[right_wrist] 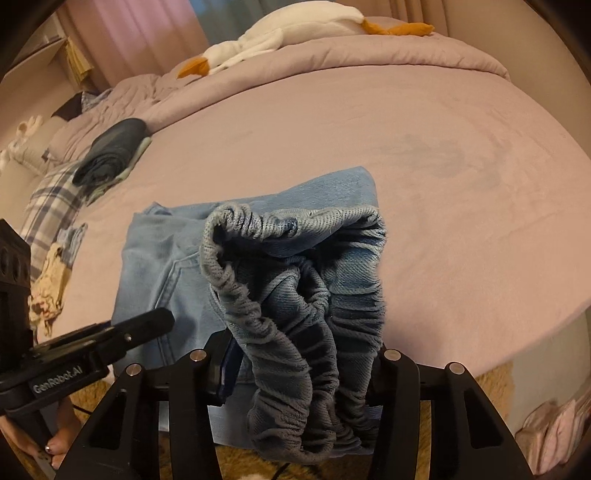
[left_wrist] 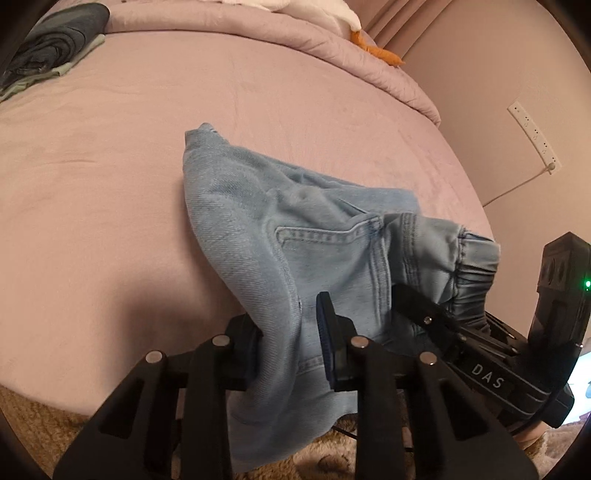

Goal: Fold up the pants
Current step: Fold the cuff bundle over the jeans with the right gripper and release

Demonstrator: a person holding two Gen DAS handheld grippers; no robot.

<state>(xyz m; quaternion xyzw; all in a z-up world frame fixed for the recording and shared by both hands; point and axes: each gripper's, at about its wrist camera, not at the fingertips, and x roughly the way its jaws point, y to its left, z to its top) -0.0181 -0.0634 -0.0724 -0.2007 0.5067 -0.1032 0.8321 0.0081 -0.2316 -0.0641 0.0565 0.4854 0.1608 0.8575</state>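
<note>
- The pants (left_wrist: 295,236), light blue denim, lie partly folded at the near edge of the bed (left_wrist: 110,177), centre of both views, their lower part hanging over the edge.
- Left tongs (left_wrist: 291,350), low centre of the left view, are narrowed and pinch a fold of denim between the pads.
- Right tongs (right_wrist: 299,369), low centre of the right view, stand about half open, clamped on the bunched elastic waistband (right_wrist: 295,295).
- A folded dark garment (right_wrist: 110,155) lies at upper left, well apart.

A bed (right_wrist: 424,122) with a mauve sheet carried the light-blue pants (right_wrist: 177,266) near its front edge, a folded dark clothes stack (right_wrist: 114,155) at far left, and a rumpled comforter (right_wrist: 332,55) bearing a plush goose (right_wrist: 280,33).
</note>
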